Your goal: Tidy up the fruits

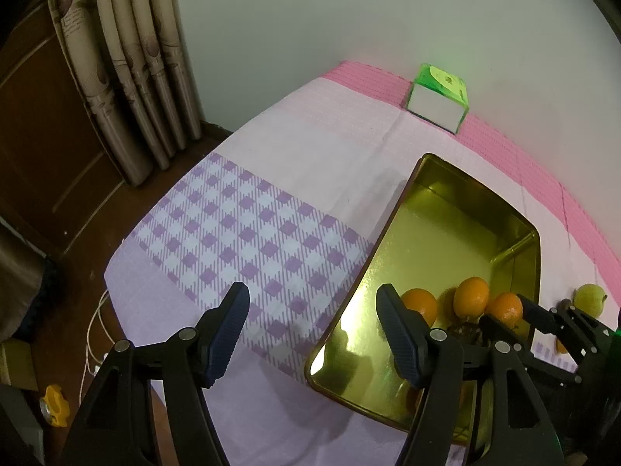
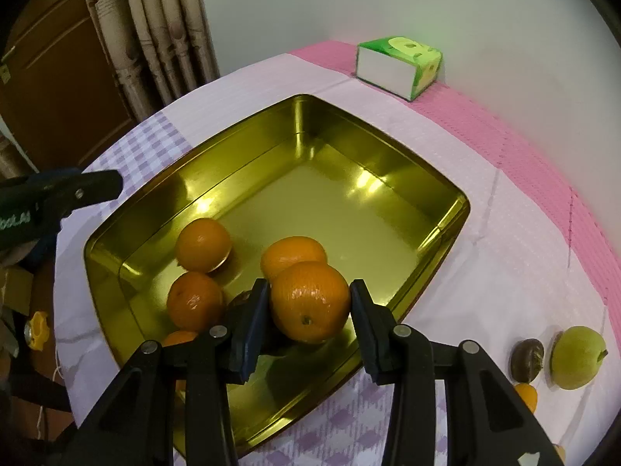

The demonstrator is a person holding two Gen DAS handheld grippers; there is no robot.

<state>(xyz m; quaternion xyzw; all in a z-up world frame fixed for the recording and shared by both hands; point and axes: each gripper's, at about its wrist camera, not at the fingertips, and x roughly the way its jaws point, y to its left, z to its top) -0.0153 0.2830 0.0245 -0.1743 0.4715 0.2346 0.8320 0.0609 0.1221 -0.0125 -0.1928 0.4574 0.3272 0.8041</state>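
Observation:
A gold metal tray (image 2: 446,209) lies on the cloth-covered table. Inside it are several oranges, among them one at the left (image 2: 202,244) and one near the front (image 2: 194,301). My right gripper (image 2: 310,310) is shut on another orange (image 2: 310,301), held just above the tray's near end. In the left wrist view my left gripper (image 1: 316,330) stands open with nothing between its fingers, at the tray's (image 1: 392,225) left rim. The right gripper (image 1: 516,316) with its orange (image 1: 504,308) shows there too. Right of the tray lie a green apple (image 2: 578,357), a brown fruit (image 2: 526,361) and a loose orange (image 2: 526,396).
A green tissue box (image 2: 399,66) stands at the back by the wall. A curtain (image 1: 128,58) and a wooden door hang beyond the table's left edge. A yellow object (image 1: 56,406) and a cable lie on the floor. Purple checked cloth (image 1: 240,244) lies left of the tray.

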